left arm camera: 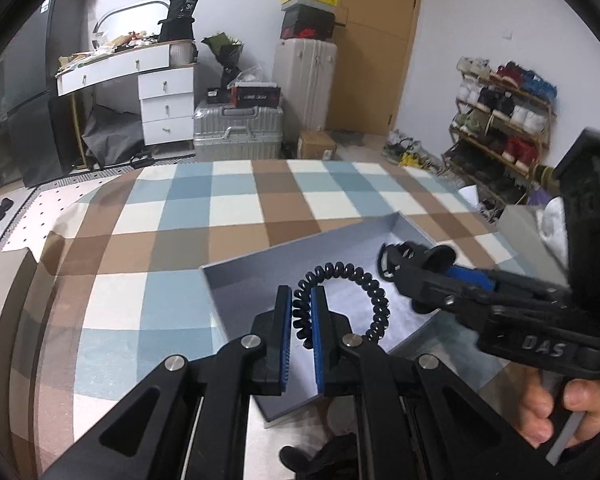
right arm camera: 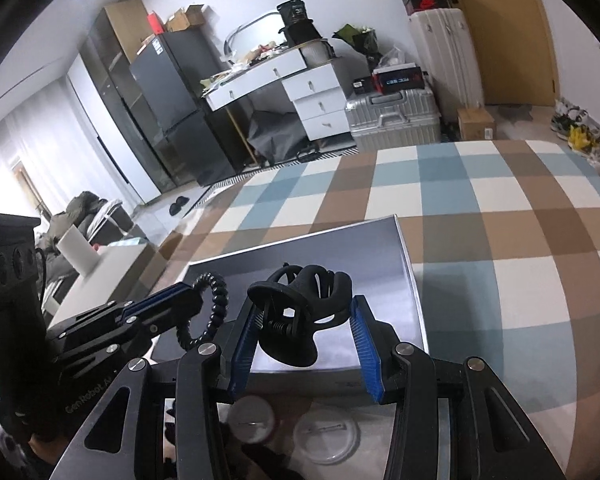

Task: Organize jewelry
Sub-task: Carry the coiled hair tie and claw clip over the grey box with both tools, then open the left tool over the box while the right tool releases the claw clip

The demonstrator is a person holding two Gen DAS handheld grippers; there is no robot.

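A shallow grey box (left arm camera: 260,258) lies open on the checked tablecloth; it also shows in the right wrist view (right arm camera: 410,264). My left gripper (left arm camera: 300,308) is shut on a black spiral hair tie (left arm camera: 352,276) and holds it over the box; the tie also shows in the right wrist view (right arm camera: 216,304). My right gripper (right arm camera: 304,312) is shut on a black claw hair clip (right arm camera: 300,312) above the box. In the left wrist view the right gripper (left arm camera: 404,264) reaches in from the right with the clip (left arm camera: 420,258).
The checked tablecloth (left arm camera: 228,208) covers the table around the box. Two round white badges (right arm camera: 326,438) lie near the front edge under the right gripper. A grey box (left arm camera: 528,232) stands at the table's right side. Furniture, suitcases and a shoe rack (left arm camera: 500,120) stand beyond.
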